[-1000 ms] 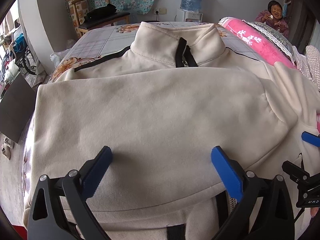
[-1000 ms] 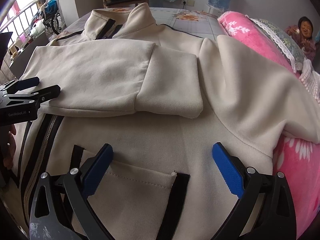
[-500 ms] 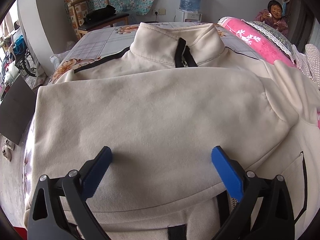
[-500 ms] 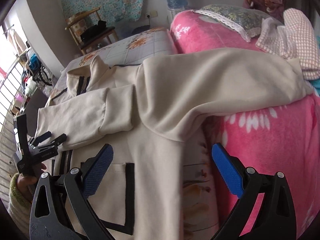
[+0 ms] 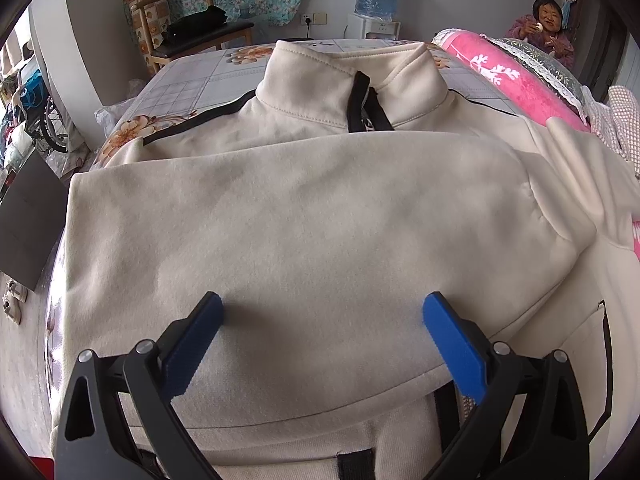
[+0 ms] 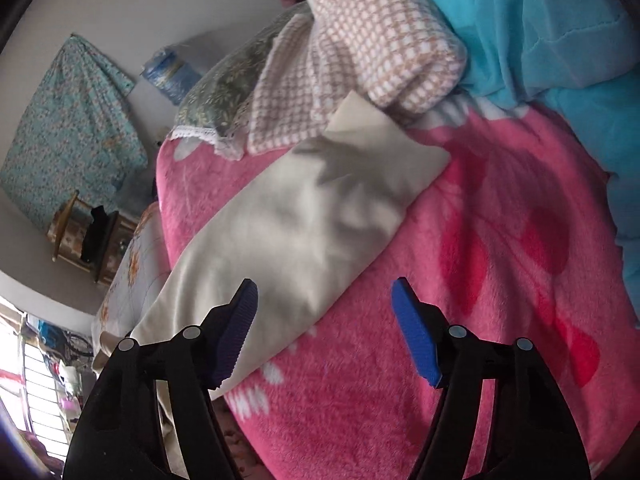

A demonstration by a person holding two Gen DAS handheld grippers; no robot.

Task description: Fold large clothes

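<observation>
The cream jacket [image 5: 320, 220] lies front-up on the bed [image 5: 192, 76], collar at the top centre of the left wrist view. One sleeve [image 5: 304, 200] is already folded across the chest. The other sleeve [image 6: 296, 224] lies stretched out over the pink blanket [image 6: 460, 280], running from lower left toward the upper centre of the right wrist view, its cuff against a checked cloth [image 6: 360, 48].

Step in hand: folding in the second sleeve. The right gripper [image 6: 324, 316] hovers above that sleeve; its jaws have just been closing but stand apart, with nothing clamped. The left gripper [image 5: 320, 328] is over the folded sleeve, jaws wide apart and empty.

Next move: the right gripper likely needs to reach the cuff end, close on it, and carry it across the chest.
</observation>
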